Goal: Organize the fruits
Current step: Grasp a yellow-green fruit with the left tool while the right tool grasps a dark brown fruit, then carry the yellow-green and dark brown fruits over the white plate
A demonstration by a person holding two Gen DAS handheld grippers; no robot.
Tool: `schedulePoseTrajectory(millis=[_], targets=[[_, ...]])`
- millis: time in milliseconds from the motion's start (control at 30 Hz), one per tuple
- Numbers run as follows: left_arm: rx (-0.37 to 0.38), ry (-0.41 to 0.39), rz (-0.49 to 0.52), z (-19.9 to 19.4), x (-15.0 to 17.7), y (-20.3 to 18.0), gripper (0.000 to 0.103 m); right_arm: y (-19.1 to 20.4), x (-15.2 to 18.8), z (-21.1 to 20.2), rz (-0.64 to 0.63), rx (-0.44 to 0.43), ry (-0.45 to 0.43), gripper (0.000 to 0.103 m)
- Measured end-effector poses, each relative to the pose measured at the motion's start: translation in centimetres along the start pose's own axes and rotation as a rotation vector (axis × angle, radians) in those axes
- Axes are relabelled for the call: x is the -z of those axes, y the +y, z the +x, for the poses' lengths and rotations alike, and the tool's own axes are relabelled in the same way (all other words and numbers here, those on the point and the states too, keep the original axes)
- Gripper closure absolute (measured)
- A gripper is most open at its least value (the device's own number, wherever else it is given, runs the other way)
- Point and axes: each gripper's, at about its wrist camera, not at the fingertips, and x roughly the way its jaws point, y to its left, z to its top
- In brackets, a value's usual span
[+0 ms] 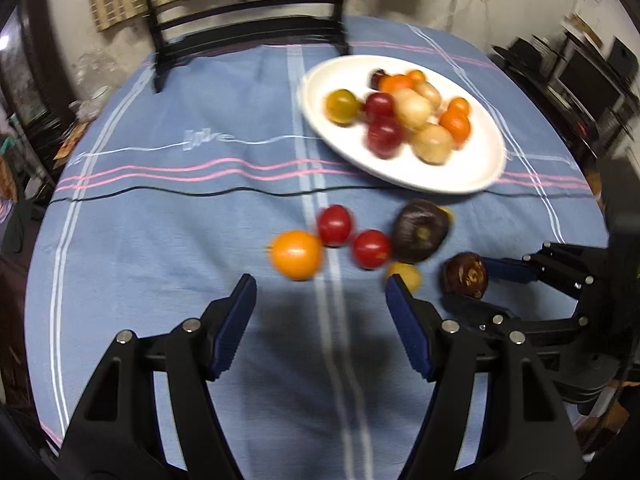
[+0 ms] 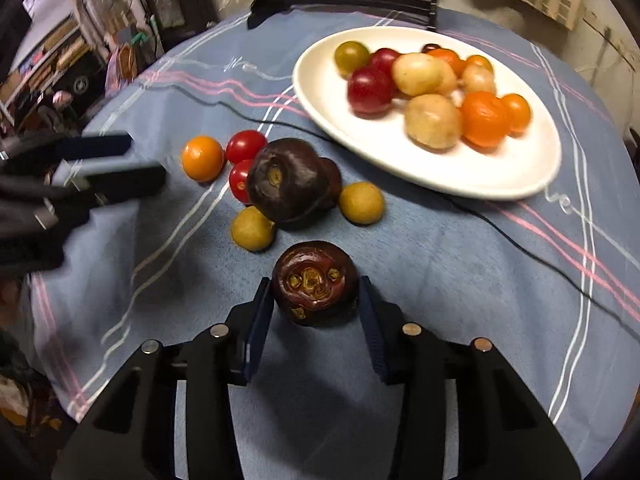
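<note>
Down on the blue tablecloth [image 2: 460, 264], the right gripper [image 2: 316, 300] clasps a dark purple fruit [image 2: 315, 282], while the left gripper [image 1: 320, 300] hangs released near the orange fruit [image 1: 296, 255].

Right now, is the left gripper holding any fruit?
No, in the left wrist view the left gripper stands open over bare tablecloth, short of the orange fruit.

Dark mangosteen [image 2: 315, 283] between right gripper [image 2: 316, 316] jaws

tablecloth [image 2: 440, 260]: blue, pink-white stripes | plate [image 2: 500, 176]: white | held fruit [image 2: 316, 284]: dark brown
</note>
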Motion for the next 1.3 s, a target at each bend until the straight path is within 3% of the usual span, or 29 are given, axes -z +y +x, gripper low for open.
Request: schedulePoseTrajectory(millis=[133, 367, 433, 500, 567, 933, 1300], targets=[[0.025, 0.025, 0.046, 1.4, 0.3, -2.4, 0.034, -1.3, 0.9, -1.3, 0.049, 0.002, -0.013, 0.06], [0.033, 0.068, 0.037, 5.1, 0.2, -4.0, 0.036, -2.0, 2.5, -2.7, 0.089, -0.007, -0.022, 0.06], [0.029, 0.082, 0.032, 6.0, 0.2, -4.1, 0.044, -2.2, 2.6, -2.9, 0.092, -0.007, -0.022, 0.06], [0.018, 0.08, 0.035, 6.4, 0.3, -4.2, 0.061, -2.3, 2.7, -3.1, 0.093, -0.006, -0.024, 0.06], [0.066, 0.075, 0.033, 6.1, 0.2, -4.3, 0.076, -2.5, 2.7, -3.3, 0.094, -0.005, -0.027, 0.06], [-0.024, -0.026, 0.092, 0.7, -0.3, -4.4, 0.076, -1.8, 2.0, -4.3, 0.111, -0.032, -0.065, 0.06], [-0.051, -0.181, 0.132, -5.6, -3.8, -4.7, 0.076, -1.6, -1.6, -11.5, 0.158, -0.027, -0.262, 0.06]])
